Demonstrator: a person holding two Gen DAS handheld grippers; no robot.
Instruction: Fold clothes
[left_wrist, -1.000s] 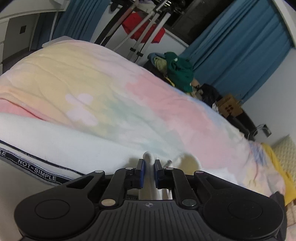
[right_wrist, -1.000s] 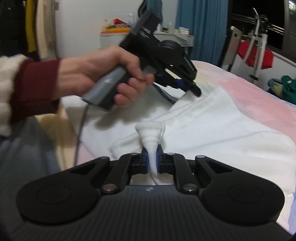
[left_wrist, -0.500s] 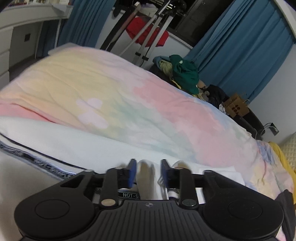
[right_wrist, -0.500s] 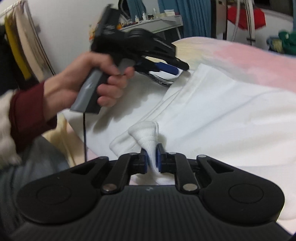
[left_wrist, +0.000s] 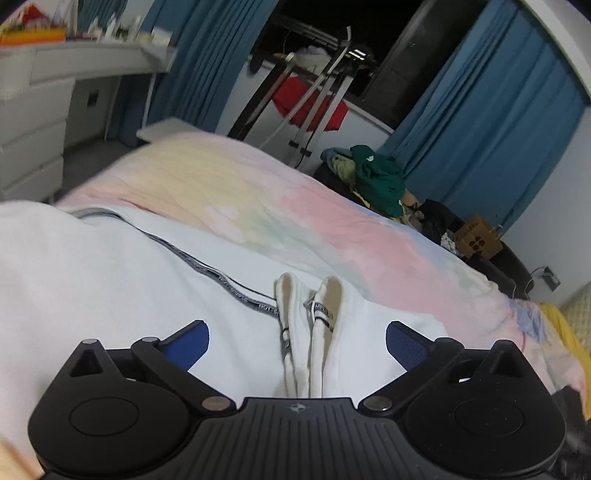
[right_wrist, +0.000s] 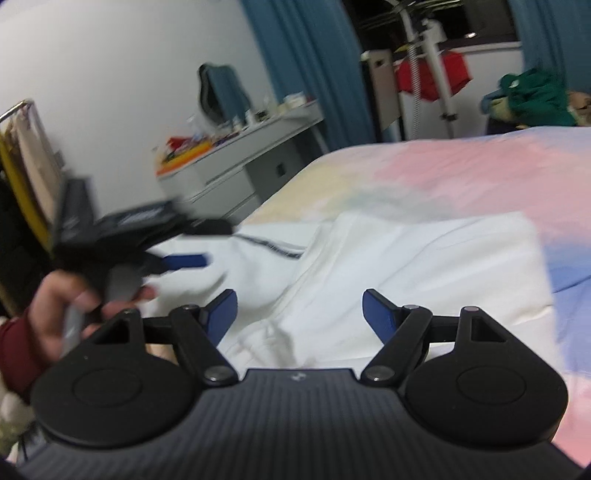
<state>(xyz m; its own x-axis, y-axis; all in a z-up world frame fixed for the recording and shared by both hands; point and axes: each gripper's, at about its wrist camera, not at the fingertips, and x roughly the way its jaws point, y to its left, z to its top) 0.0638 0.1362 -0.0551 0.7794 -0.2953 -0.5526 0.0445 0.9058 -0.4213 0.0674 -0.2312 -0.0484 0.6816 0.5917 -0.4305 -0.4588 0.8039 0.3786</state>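
White garment (left_wrist: 110, 295) lies on the bed below both opening tools (left_wrist: 297, 341) (right_wrist: 299, 312), neither gripping it.

Home bedroom: bed (left_wrist: 332, 221), curtains (left_wrist: 498, 147), dresser (left_wrist: 33, 140), clothes pile (left_wrist: 376, 177).

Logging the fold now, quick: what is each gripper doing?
Left gripper: jaws opening, pressing nothing; white garment lies below.
Right gripper: jaws opening, holding nothing.
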